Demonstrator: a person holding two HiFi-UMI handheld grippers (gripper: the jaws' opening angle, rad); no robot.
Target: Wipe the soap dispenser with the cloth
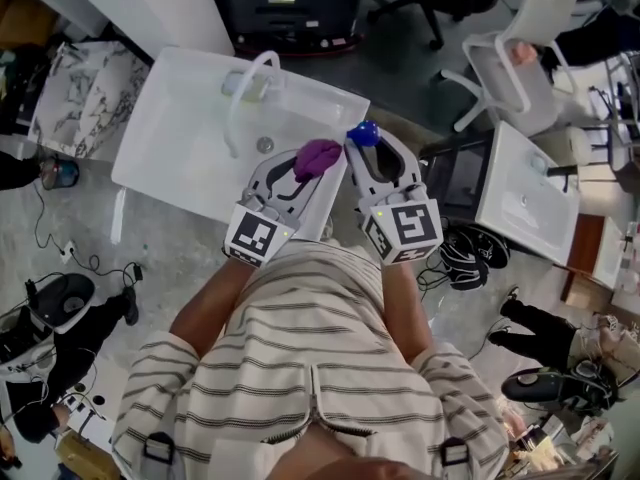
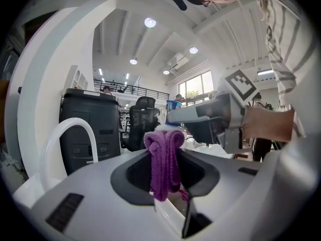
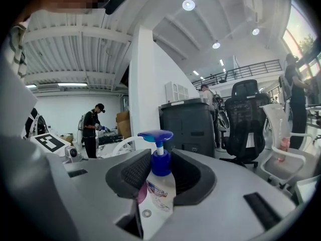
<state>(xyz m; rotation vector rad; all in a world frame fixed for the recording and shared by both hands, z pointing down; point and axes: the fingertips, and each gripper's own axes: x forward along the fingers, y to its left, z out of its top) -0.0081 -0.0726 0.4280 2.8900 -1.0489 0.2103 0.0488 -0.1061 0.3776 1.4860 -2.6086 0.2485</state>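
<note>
- open workshop with office chairs all round us; right below, a white sink (image 1: 170, 148) with a curved tap (image 1: 233, 108), and both grippers held over its near edge.
- left gripper (image 1: 300, 176): fingers closed on a purple cloth (image 2: 163, 159), which sticks up out of the tips as a rolled wad.
- right gripper (image 1: 377, 153): fingers gripping the dispenser (image 3: 159, 182) round its body, upright, with the blue pump (image 3: 155, 134) above the tips.
- the dispenser is in the air over the sink rim, standing on nothing. the cloth sits just beside it, and we cannot tell whether they touch.
- step in hand, as we judge it: getting the cloth onto the dispenser and rubbing.
- to do it well, we would make the right grip firm so the dispenser cannot twist, press the wad on the bare plastic above and beside the fingers, and stroke up and down.
- for the sides facing away, we would turn the dispenser toward the cloth rather than reach round it.
- we would avoid the pump head so no soap squirts, and push gently, since the dispenser could slip or squash.
</note>
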